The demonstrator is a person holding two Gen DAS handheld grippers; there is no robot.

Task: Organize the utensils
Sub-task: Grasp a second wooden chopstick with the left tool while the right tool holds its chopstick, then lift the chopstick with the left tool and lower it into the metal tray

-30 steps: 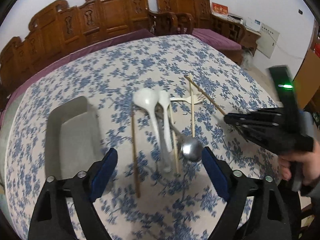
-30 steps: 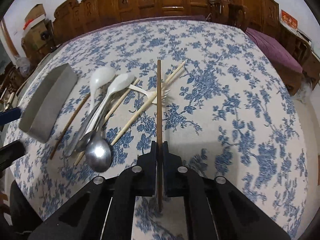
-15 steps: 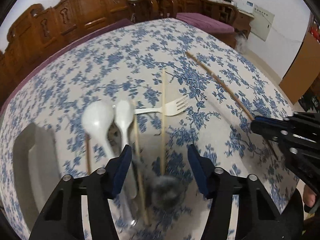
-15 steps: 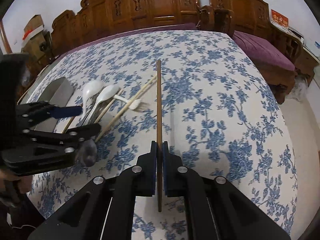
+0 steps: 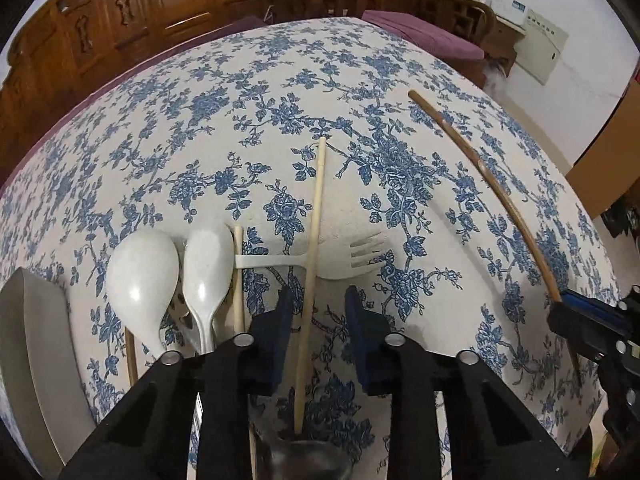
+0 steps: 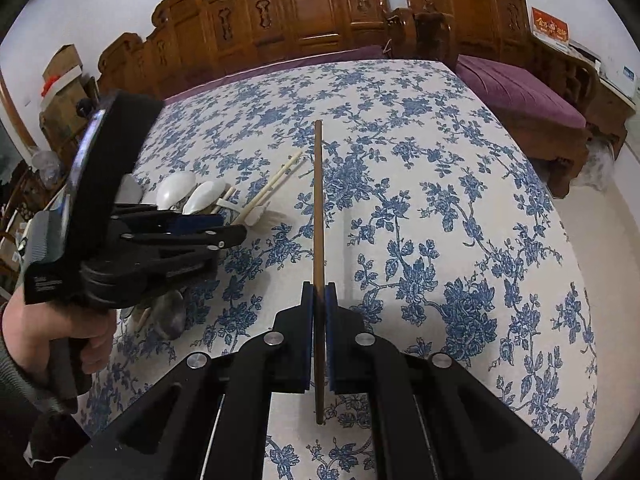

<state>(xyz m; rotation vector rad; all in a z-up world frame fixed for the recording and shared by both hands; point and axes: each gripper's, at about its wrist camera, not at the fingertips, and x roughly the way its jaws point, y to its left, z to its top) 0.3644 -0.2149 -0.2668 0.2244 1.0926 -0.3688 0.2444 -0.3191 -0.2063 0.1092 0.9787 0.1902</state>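
Observation:
My left gripper (image 5: pixel 316 300) is open and low over the table, its jaws either side of a pale chopstick (image 5: pixel 314 236) that lies across a white plastic fork (image 5: pixel 340 260). Two white spoons (image 5: pixel 140 276) and a second pale chopstick (image 5: pixel 239 280) lie to its left, and a metal spoon bowl (image 5: pixel 308 460) shows under the gripper. My right gripper (image 6: pixel 319 292) is shut on a dark brown chopstick (image 6: pixel 318 200) and holds it above the table; it also shows in the left wrist view (image 5: pixel 480 168).
A grey metal tray (image 5: pixel 36 352) stands at the left edge. The table has a blue floral cloth (image 6: pixel 440 200). Carved wooden benches (image 6: pixel 320 8) with purple cushions ring the table. The left gripper and hand (image 6: pixel 120 248) show at the left of the right wrist view.
My left gripper has moved forward and down over the pile and narrowed its jaws around the pale chopstick. My right gripper has lifted the dark chopstick off the pile.

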